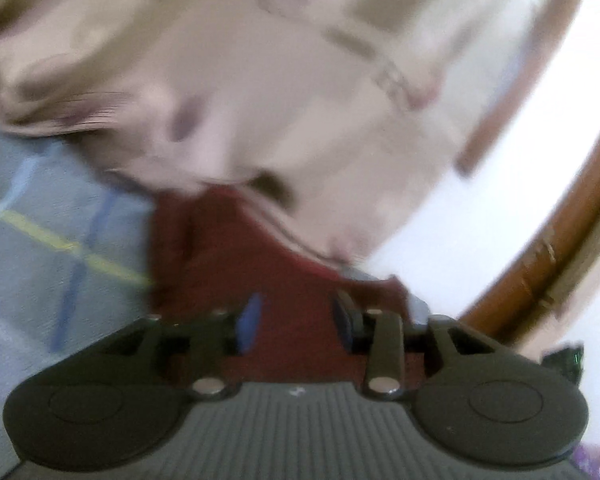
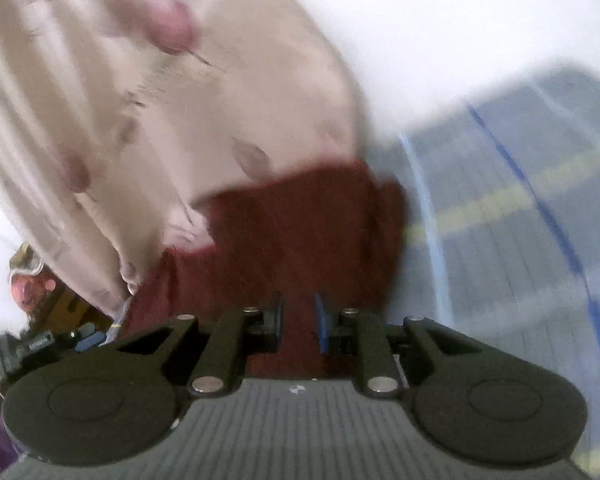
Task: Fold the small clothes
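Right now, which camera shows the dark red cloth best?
The right wrist view: the red cloth spreads wide beyond the hand-held gripper. The left wrist view shows a narrower piece, partly under the pale garment.

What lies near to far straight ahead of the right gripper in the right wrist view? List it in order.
right gripper → dark red cloth → beige patterned fabric. Blur hides finer detail.
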`<action>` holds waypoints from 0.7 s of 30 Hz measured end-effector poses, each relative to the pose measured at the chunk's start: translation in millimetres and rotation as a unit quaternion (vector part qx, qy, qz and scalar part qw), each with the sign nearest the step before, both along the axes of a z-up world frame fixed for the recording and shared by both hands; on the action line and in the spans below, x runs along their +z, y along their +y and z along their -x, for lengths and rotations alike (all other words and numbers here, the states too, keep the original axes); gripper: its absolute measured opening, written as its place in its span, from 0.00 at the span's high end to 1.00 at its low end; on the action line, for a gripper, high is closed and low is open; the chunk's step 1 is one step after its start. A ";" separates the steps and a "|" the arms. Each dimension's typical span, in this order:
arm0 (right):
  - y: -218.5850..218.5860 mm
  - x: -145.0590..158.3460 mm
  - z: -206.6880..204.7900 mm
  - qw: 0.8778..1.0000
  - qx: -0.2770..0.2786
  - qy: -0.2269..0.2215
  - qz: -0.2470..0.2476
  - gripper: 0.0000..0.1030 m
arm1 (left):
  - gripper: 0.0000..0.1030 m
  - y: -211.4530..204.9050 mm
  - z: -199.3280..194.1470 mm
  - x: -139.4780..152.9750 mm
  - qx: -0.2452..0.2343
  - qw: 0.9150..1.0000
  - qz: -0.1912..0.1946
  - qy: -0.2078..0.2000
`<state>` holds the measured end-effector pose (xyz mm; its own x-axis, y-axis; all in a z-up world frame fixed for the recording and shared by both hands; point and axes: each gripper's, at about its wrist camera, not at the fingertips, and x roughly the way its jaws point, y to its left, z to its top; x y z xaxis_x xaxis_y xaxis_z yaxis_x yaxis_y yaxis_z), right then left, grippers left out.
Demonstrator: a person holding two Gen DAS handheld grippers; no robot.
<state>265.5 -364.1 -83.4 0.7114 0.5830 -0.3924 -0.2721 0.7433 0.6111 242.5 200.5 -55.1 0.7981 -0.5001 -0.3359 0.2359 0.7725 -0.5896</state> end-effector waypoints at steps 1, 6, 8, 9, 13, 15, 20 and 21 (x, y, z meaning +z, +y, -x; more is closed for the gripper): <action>9.9 11.8 -10.6 1.000 0.011 -0.012 0.013 0.77 | 0.54 -9.9 -9.9 0.1 -0.009 1.000 -0.001 0.001; 62.8 29.7 -78.5 0.993 0.054 -0.014 0.106 0.77 | 0.52 -38.0 -68.1 -15.8 -0.001 1.000 -0.024 0.015; 76.4 24.9 -103.0 0.988 0.052 -0.008 0.143 0.77 | 0.52 -35.7 -81.7 -22.3 0.020 0.999 -0.025 0.014; 80.0 21.1 -113.0 0.988 0.053 -0.005 0.148 0.77 | 0.52 -33.1 -86.7 -25.6 0.038 0.999 -0.036 0.007; 79.0 4.4 -144.8 0.991 0.043 0.018 0.127 0.77 | 0.52 -3.5 -91.7 -47.3 0.114 0.993 -0.029 0.024; 71.5 -4.2 -155.7 0.993 0.029 0.030 0.111 0.77 | 0.52 13.2 -91.0 -60.0 0.136 0.990 -0.011 0.047; 56.2 -25.8 -161.1 0.990 -0.026 0.066 0.120 0.83 | 0.45 34.5 -96.0 -79.5 0.180 0.979 -0.026 0.091; 56.4 -32.2 -162.4 0.988 -0.029 0.074 0.130 0.88 | 0.44 38.1 -95.5 -83.9 0.182 0.979 -0.003 0.093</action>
